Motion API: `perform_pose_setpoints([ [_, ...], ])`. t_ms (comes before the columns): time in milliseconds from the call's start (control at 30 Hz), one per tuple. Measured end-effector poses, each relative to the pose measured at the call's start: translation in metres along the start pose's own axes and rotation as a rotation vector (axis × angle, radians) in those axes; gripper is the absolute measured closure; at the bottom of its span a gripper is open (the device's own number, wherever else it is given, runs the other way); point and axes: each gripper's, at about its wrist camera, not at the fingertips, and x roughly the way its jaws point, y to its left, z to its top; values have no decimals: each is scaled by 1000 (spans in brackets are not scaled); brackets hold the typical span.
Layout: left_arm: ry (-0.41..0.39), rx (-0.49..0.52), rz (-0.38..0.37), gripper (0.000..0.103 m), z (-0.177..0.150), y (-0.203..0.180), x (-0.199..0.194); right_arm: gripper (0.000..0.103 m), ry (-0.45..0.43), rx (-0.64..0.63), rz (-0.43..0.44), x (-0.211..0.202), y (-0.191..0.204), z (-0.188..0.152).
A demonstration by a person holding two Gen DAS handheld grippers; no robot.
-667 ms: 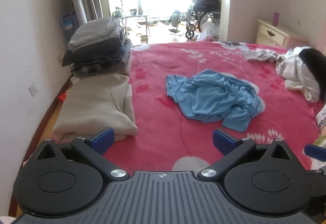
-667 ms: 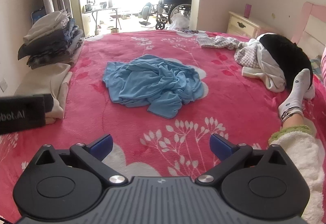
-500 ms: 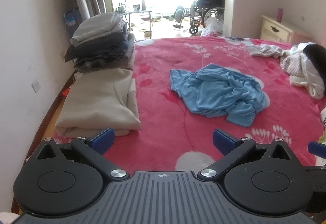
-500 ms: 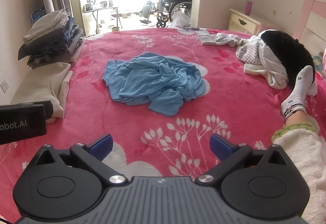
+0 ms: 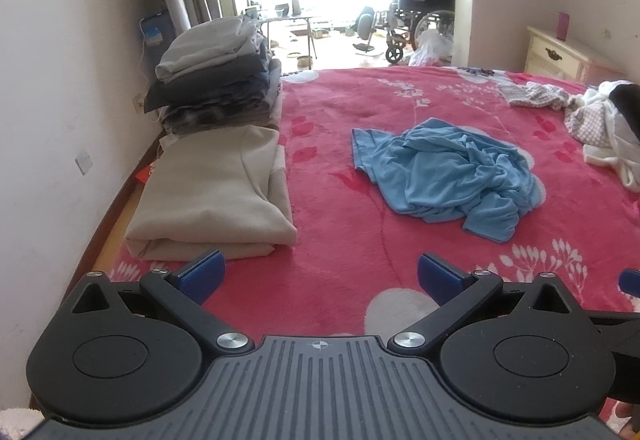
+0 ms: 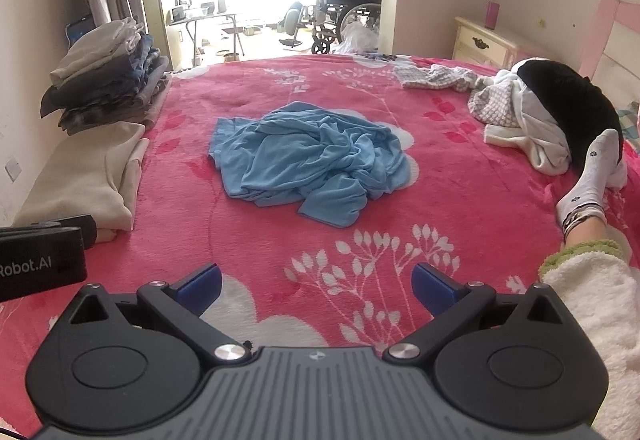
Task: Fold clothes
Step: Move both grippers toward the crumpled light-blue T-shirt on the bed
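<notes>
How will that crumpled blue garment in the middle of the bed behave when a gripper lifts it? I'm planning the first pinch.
The blue garment lies in soft, thin wrinkles, so it will probably hang limp and drape. It looks light. On the fleecy red blanket, it may drag and bunch rather than slide.

Crumpled blue shirt (image 6: 310, 160) on red blanket (image 6: 460, 200), tongs (image 6: 316, 282) spread wide

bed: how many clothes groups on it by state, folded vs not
folded: 2, the folded beige garment and the tall folded stack
unfolded: 2, the crumpled blue shirt and the loose heap of mixed clothes
total: 4
</notes>
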Motion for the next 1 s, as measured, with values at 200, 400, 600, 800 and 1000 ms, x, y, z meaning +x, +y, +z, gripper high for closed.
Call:
perform_pose_setpoints([
  [200, 0, -9, 8, 0, -2, 6, -3, 0, -7, -5, 4, -5, 2, -2],
  [400, 5, -8, 5, 0, -2, 8, -2, 0, -8, -9, 8, -6, 5, -2],
  [600, 8, -6, 2, 0, -4, 7, 1, 0, 0, -7, 7, -3, 5, -3],
  [800, 10, 10, -10, 0, -6, 6, 13, 0, 6, 4, 9, 6, 3, -6],
  [1000, 27, 25, -81, 0, 0, 7, 49, 0, -14, -11, 23, 29, -7, -2],
])
